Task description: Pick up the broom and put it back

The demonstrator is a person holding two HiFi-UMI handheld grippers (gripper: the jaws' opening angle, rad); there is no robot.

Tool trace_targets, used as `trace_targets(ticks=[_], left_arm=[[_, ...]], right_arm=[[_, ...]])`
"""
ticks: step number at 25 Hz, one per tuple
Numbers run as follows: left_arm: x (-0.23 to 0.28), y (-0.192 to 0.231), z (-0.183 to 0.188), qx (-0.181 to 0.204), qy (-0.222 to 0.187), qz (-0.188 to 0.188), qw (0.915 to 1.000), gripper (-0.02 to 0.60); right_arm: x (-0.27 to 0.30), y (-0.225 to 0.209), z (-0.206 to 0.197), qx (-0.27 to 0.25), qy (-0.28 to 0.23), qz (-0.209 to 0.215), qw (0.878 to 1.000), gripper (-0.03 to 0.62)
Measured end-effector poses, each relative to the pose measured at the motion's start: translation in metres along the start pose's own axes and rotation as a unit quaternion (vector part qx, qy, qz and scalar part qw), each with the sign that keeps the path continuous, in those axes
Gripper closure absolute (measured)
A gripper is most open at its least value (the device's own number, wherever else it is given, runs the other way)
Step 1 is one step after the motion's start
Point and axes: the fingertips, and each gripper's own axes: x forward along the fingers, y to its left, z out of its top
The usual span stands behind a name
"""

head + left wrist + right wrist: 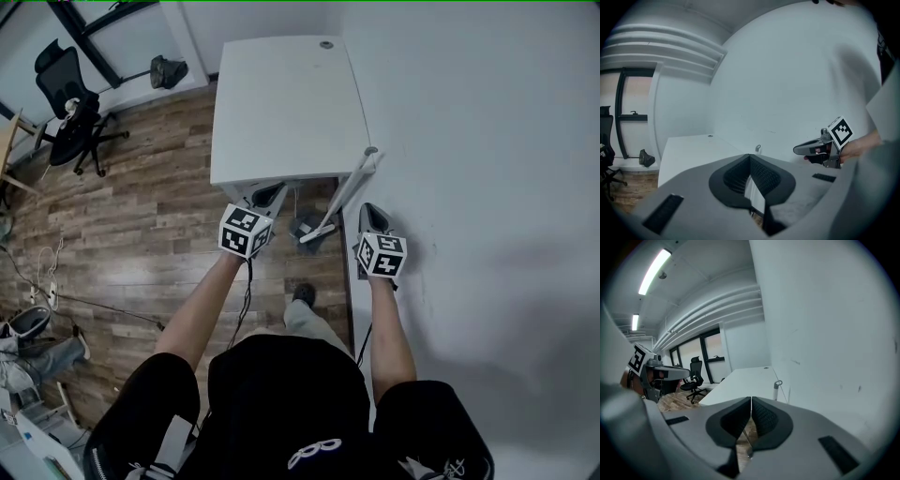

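Observation:
The broom (342, 192) leans against the white wall to the right of the table, its pale handle slanting down to a dark head (309, 228) on the floor. The handle's top end shows in the left gripper view (758, 148) and the right gripper view (777, 385), beyond the jaws. My left gripper (269, 195) hovers at the table's near edge, left of the broom, jaws together and empty (750, 157). My right gripper (372, 214) is just right of the handle near the wall, shut with nothing in it (751, 399). Neither touches the broom.
A white table (281, 103) stands against the wall ahead. A black office chair (70, 103) and a dark object (167, 70) sit on the wood floor at far left. Cables (56, 281) lie at left. The person's foot (302, 293) is below the broom.

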Motion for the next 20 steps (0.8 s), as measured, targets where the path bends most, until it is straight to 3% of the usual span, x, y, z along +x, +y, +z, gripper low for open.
trace_targets(ticks=[14,15,16,17,20], left_arm=[[0.026,0.005,-0.022,-0.018,0.011,0.014,0.9997,0.569],[0.026,0.006,-0.023,-0.019,0.012,0.015,0.9996,0.569],[0.027,0.007,-0.024,-0.02,0.013,0.016,0.9996,0.571],[0.029,0.009,-0.025,-0.021,0.013,0.016,0.9996,0.571],[0.035,0.014,-0.026,-0.023,0.013,0.016,0.9995,0.569]], right_arm=[[0.044,-0.018,-0.02,0.01,0.012,0.01,1.0,0.563],[0.048,-0.018,-0.02,0.012,0.015,0.014,1.0,0.536],[0.052,-0.018,-0.021,0.015,0.017,0.018,1.0,0.453],[0.056,-0.018,-0.021,0.016,0.02,0.02,0.999,0.415],[0.07,-0.022,-0.024,0.014,0.028,0.015,0.999,0.405]])
